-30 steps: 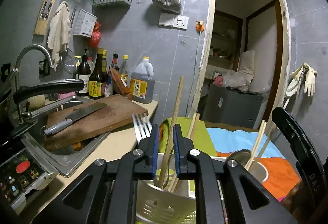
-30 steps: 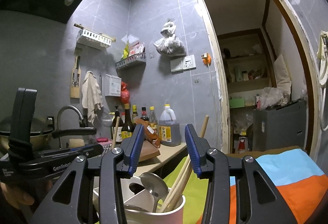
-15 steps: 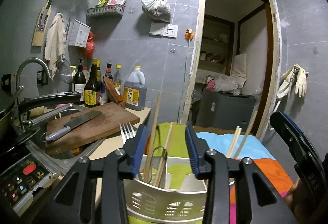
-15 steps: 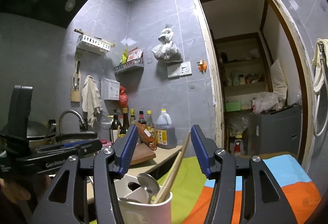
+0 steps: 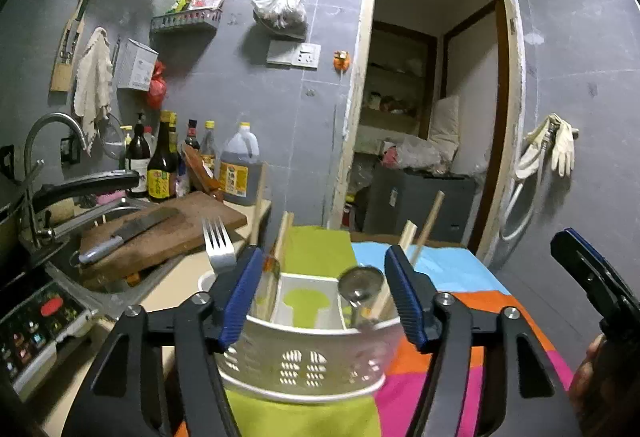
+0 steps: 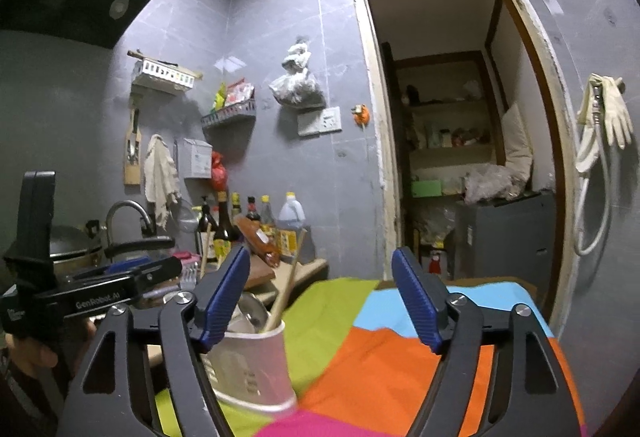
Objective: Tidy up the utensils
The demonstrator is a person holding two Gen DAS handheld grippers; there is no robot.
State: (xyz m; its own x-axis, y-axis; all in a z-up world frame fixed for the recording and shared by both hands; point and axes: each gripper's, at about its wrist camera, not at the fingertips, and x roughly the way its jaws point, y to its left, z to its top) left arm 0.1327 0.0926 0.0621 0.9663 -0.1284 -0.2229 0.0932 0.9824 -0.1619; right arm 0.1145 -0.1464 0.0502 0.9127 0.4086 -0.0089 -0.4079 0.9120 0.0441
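On the colourful cloth (image 5: 452, 265) that covers my table stands the white utensil caddy (image 5: 308, 353), right in front of my left gripper (image 5: 326, 295). That gripper's blue pads are spread wide and hold nothing; the caddy's near rim lies between them in the left view, with a gap on each side. Inside the caddy, a fork (image 5: 217, 243) stands tines up in the left compartment, wooden chopsticks (image 5: 282, 237) lean in the part beside it, the middle compartment (image 5: 306, 303) shows only its white walls, and a metal ladle (image 5: 361, 283) sits to the right with more chopsticks (image 5: 428, 223) slanting out over the rim.

My right gripper (image 6: 320, 297) is spread wide too and holds nothing. In its view the caddy (image 6: 250, 369) sits just inside its left pad, while the space toward the right pad is bare cloth (image 6: 380, 357). My left gripper's body (image 6: 96, 287) shows at the far left there.

To the left of the table's edge runs the counter (image 5: 188, 269), with a cutting board (image 5: 160, 233) and a knife (image 5: 128, 233) resting over the sink (image 5: 72, 277). Past the cloth's far edge is an open doorway (image 5: 432, 109).
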